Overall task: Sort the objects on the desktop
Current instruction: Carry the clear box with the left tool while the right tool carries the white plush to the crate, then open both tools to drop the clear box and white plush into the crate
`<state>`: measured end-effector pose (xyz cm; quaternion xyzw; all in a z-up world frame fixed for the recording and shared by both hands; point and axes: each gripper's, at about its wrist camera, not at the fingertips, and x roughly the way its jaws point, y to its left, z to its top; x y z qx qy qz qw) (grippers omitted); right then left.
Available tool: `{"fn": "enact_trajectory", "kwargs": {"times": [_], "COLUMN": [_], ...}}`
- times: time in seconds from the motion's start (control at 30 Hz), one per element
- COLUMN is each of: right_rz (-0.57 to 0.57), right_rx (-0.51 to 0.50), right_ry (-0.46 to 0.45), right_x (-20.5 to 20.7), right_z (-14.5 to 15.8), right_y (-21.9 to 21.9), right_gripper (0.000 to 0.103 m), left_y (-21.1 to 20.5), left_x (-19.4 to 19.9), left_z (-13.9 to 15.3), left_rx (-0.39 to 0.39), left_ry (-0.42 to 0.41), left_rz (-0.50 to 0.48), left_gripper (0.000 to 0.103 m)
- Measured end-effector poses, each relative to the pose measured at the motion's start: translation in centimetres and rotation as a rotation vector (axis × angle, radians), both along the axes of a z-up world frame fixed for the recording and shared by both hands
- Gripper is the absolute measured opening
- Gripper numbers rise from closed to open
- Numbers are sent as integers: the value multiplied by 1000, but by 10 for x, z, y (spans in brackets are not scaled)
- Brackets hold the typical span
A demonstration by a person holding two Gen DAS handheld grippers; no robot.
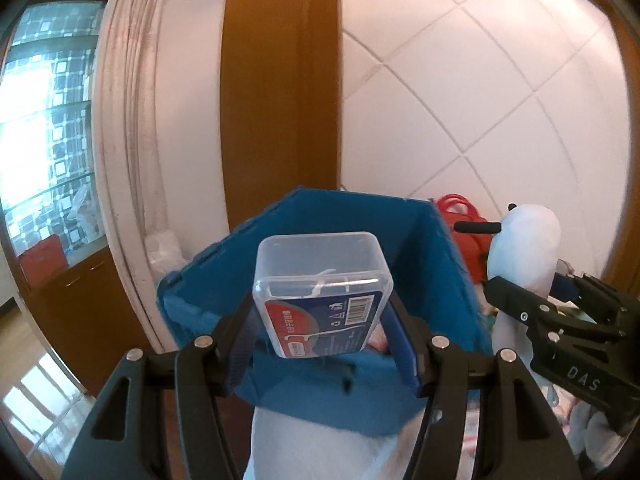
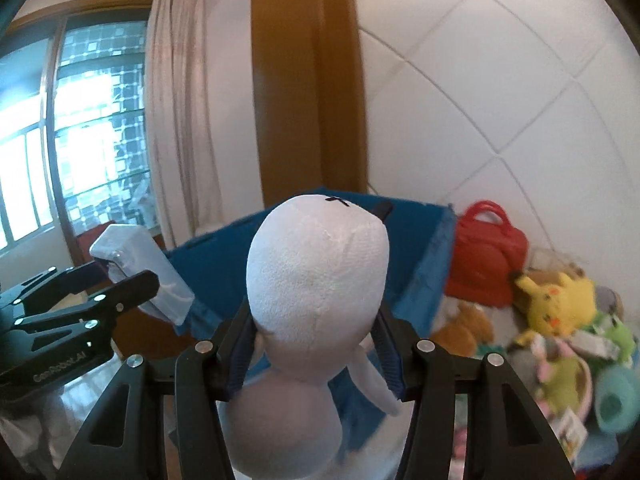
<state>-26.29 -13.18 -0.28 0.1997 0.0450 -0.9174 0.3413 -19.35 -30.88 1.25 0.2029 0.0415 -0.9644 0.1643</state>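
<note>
- Nearest in the left wrist view, the left claw (image 1: pixel 322 320) grips a clear plastic floss-pick box (image 1: pixel 323 292) by its two sides; the box has a red and dark blue label with a barcode, and is held up in the air
- Nearest in the right wrist view, the right claw (image 2: pixel 314 320) is clamped on a white plush toy (image 2: pixel 316 280) at its narrow neck; the rounded head stands above the pads, the body hangs below, and a small dark mark shows on top of the head
- Just behind both held things is an open blue fabric bin (image 1: pixel 440 264); its far wall rises behind the box and the plush head
- To the right of the bin lies a red handbag (image 2: pixel 486 256); nearer on that side, a heap of soft toys includes a yellow Pikachu plush (image 2: pixel 558 296) and a brown plush (image 2: pixel 466 324)
- Farther back stand a brown wooden pillar (image 2: pixel 304 80), a white tiled wall (image 2: pixel 500 80), a pale curtain (image 2: pixel 180 100) and a bright window (image 2: pixel 80 120)
</note>
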Motion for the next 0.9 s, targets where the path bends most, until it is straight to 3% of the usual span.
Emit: {"fn": "enact_trajectory", "kwargs": {"times": [0.3, 0.53, 0.57, 0.6, 0.7, 0.8, 0.9], "right_rz": [47, 39, 29, 22, 14, 6, -4], "right_rx": [46, 69, 73, 75, 82, 85, 85], "right_ry": [-67, -110, -107, -105, -100, -99, -91], "right_x": [-91, -124, -125, -127, -128, -130, -130], "right_z": [-22, -36, -35, -34, -34, -33, -30], "right_y": [-45, -48, -46, -45, -50, -51, -53], "right_gripper": [54, 55, 60, 66, 68, 74, 86], "left_y": [-42, -51, -53, -54, -52, -51, -52], "left_x": [-97, -128, -131, -134, -135, -136, -132], "left_z": [-22, -44, -45, -47, -47, -47, -47], "left_rx": [16, 40, 47, 53, 47, 42, 41], "left_ry": [-117, -197, -206, -211, -207, -203, -201], "left_rz": [57, 73, 76, 78, 80, 80, 83], "left_gripper": [59, 59, 60, 69, 92, 94, 94]}}
